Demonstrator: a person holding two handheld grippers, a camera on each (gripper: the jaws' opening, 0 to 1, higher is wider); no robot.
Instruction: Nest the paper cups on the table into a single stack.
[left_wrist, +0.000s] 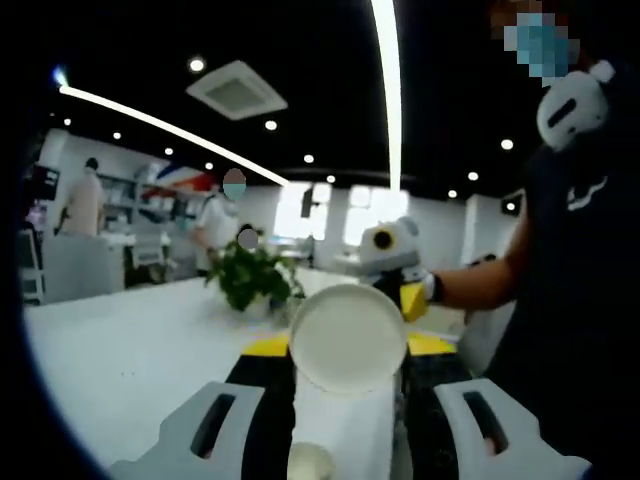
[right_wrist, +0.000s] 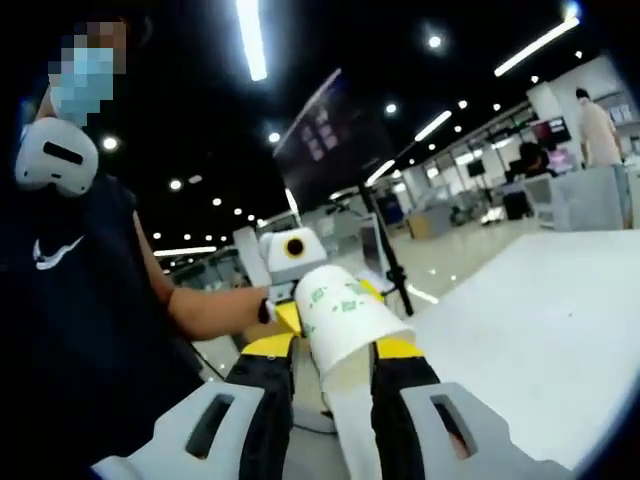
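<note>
In the left gripper view, my left gripper (left_wrist: 348, 345) is shut on a white paper cup (left_wrist: 347, 338), whose round end faces away from the camera. A second cup rim (left_wrist: 310, 462) peeks up at the bottom between the jaws. The right gripper (left_wrist: 395, 262) hangs just beyond, held in a person's hand. In the right gripper view, my right gripper (right_wrist: 333, 347) is shut on a white paper cup with green print (right_wrist: 345, 318). A narrower white cup part (right_wrist: 352, 430) runs from it back toward the camera. The left gripper (right_wrist: 290, 255) faces it from behind.
A white table (left_wrist: 130, 360) spreads out to the left, with a potted green plant (left_wrist: 255, 275) on it. The same table (right_wrist: 540, 330) lies to the right in the right gripper view. The person in a dark shirt (right_wrist: 90, 300) stands close by. Other people stand in the background.
</note>
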